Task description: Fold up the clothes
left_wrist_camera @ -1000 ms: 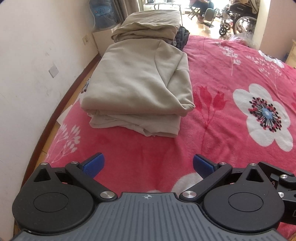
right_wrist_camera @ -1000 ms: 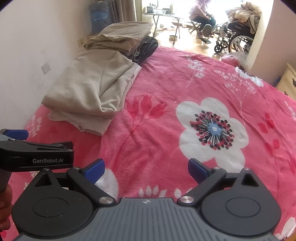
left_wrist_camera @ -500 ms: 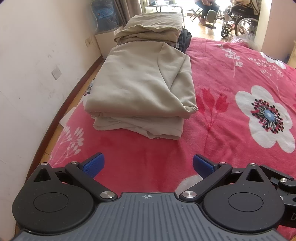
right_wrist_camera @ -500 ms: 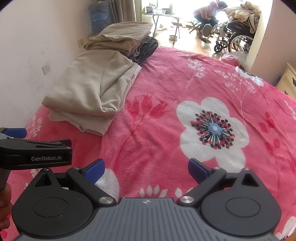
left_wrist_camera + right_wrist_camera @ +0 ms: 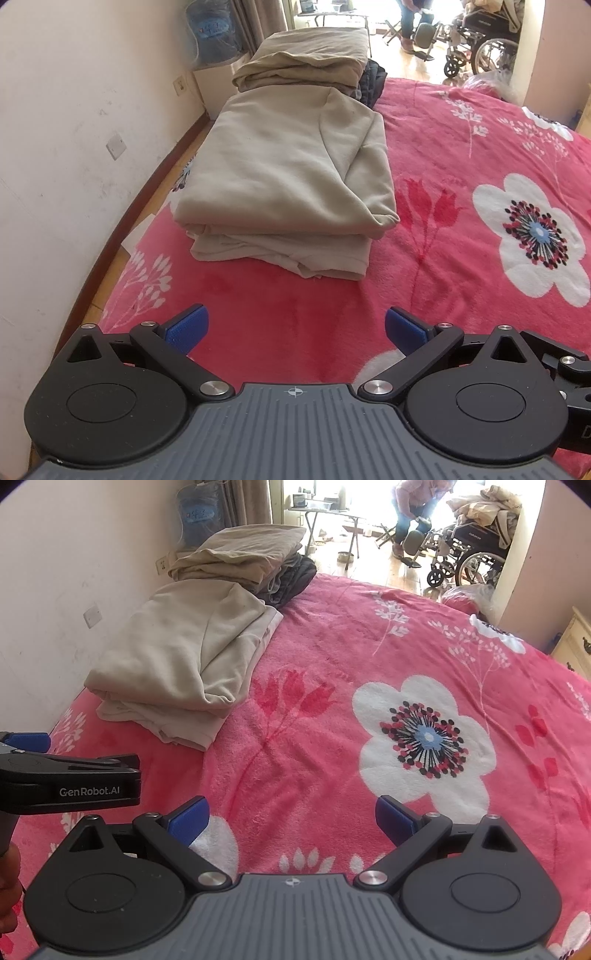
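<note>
— What's the setting?

— A bedroom with a white wall (image 5: 74, 122) along the left. A bed under a pink blanket (image 5: 461, 236) printed with big white flowers takes up most of both views.

— Where are the clothes?

— Along the bed's left edge, beside the wall. A folded beige garment (image 5: 291, 177) lies flat there, several layers thick, its near fold facing the cameras. Just beyond it, toward the far left corner of the bed, is a taller pile of folded beige clothes (image 5: 306, 55) resting on something dark (image 5: 295, 578).

— And the claws?

— The left claw (image 5: 293, 326) hovers over bare blanket near the bed's near edge, short of the folded garment and not touching it. Its blue pads (image 5: 186, 325) stand wide apart with nothing between them. The right wrist view shows its black body at the left, marked "GenRobot.AI", with part of a hand (image 5: 9, 890) below it.

— The right one?

— The right claw (image 5: 291, 812) is just beside the left, further toward the middle of the bed, also spread wide and empty above the blanket. A large white flower (image 5: 424, 738) lies ahead of it.

— Anything behind?

— Past the far edge, a bright doorway with a wheelchair (image 5: 469, 554) and a person (image 5: 413, 509) bending over.
</note>
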